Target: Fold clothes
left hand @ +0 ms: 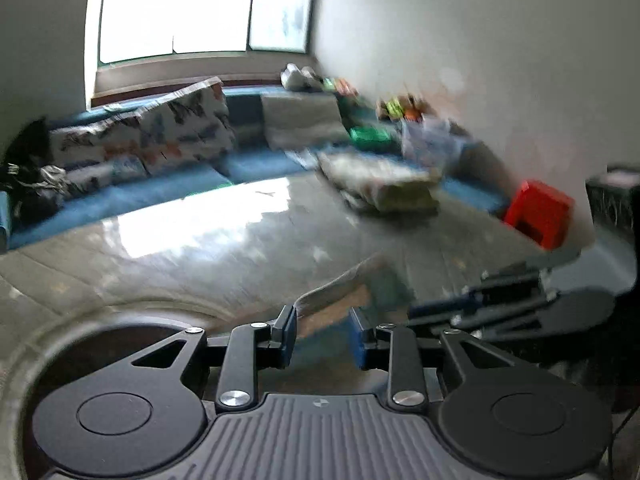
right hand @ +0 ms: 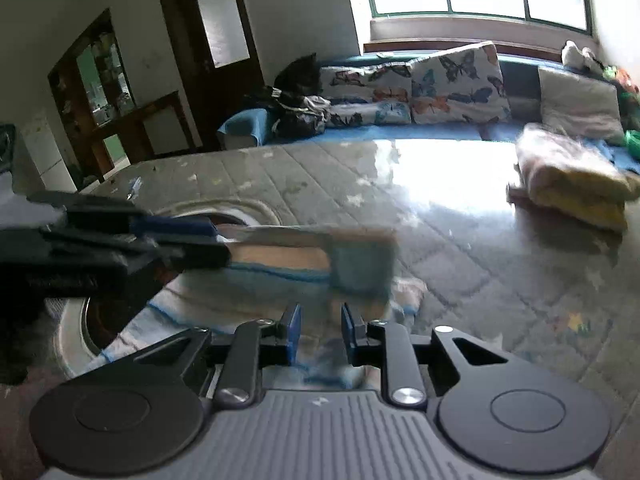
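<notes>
The left tongs [left hand: 322,332] are matte black, with two blue pads [left hand: 357,338] on short black carriers. Flat black link bars run back from them, pinned by round silver screws [left hand: 235,397]. Either side sits a large black disc housing [left hand: 114,414] with a raised round cap and a triangular cut-out. Between them lies a grey ribbed plate [left hand: 320,436] bearing a small round mark. The right tongs [right hand: 319,334] are built alike: blue pads, black links, silver screws, grey ribbed plate.
</notes>
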{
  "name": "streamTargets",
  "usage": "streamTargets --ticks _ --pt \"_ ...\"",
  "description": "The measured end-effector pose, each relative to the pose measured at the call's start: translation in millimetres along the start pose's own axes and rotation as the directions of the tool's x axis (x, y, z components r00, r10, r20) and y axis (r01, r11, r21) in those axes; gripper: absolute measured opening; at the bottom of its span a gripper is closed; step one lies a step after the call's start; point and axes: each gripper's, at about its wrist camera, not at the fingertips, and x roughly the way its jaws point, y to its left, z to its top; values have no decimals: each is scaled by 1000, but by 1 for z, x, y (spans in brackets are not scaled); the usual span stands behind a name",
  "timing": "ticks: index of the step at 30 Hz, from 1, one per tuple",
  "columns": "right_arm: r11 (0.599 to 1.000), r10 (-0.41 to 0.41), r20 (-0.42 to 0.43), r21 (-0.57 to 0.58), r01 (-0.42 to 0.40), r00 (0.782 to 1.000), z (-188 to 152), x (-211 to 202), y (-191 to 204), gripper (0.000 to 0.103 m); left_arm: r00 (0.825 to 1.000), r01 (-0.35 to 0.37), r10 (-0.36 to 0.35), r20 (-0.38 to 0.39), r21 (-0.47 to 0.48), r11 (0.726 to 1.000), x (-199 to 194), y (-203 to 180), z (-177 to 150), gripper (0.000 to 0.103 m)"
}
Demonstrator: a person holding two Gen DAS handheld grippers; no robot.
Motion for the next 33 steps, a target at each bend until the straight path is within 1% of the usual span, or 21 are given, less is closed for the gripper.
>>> streamTargets --ticks 1,3,5,8,10,12,15,18,21,24,27,29,31,33 --pt "1000 6 1 -4 -6 1000 3 2 1 22 1000 -11 11 21 -13 1000 -4 4 3 33" --pt "1000 10 -1 -11 -10 1000 9 9 1 22 999 -9 10 37 -45 999 -9 15 7 33" --pt "1000 4 -16 -1 -4 1000 14 19 -4 22 1000 26 -26 10 -59 998 -9 21 5 33" --pt "1000 -3 -38 19 4 999 21 37 -14 22 993 93 -97 -72 -50 994 6 19 1 33" --pt "999 -20 -45 31 21 999 23 46 -19 22 990 84 -88 -108 -44 996 23 16 0 33" --pt "998 -29 -53 54 31 998 25 51 -25 22 985 73 -84 -149 -75 994 48 22 3 33" --pt "997 -32 -54 63 35 998 26 51 -31 24 980 28 -54 -193 -135 990 75 41 5 30" --pt "998 -32 -53 47 35 998 24 49 -32 25 988 5 -26 -151 -142 990 66 51 2 29" --pt "998 -28 -44 54 30 999 22 47 -34 25 993 19 -30 -112 -99 995 46 54 -8 29" --pt "998 -31 -30 51 33 999 21 45 -33 25 993 -40 32 -117 -66 997 39 60 -16 29" --pt "999 -33 -20 41 33 999 22 42 -29 25 992 -42 33 -126 -74 996 42 63 -16 29" --pt "999 -33 -16 38 34 999 23 40 -27 25 991 -50 45 -127 -32 998 48 57 -16 29" --pt "999 -33 -9 33 33 999 23 37 -25 25 990 -78 76 -123 -8 997 50 54 -17 29" --pt "999 -35 -7 16 35 999 23 36 -20 25 987 -106 103 -128 -19 994 56 54 -16 30"
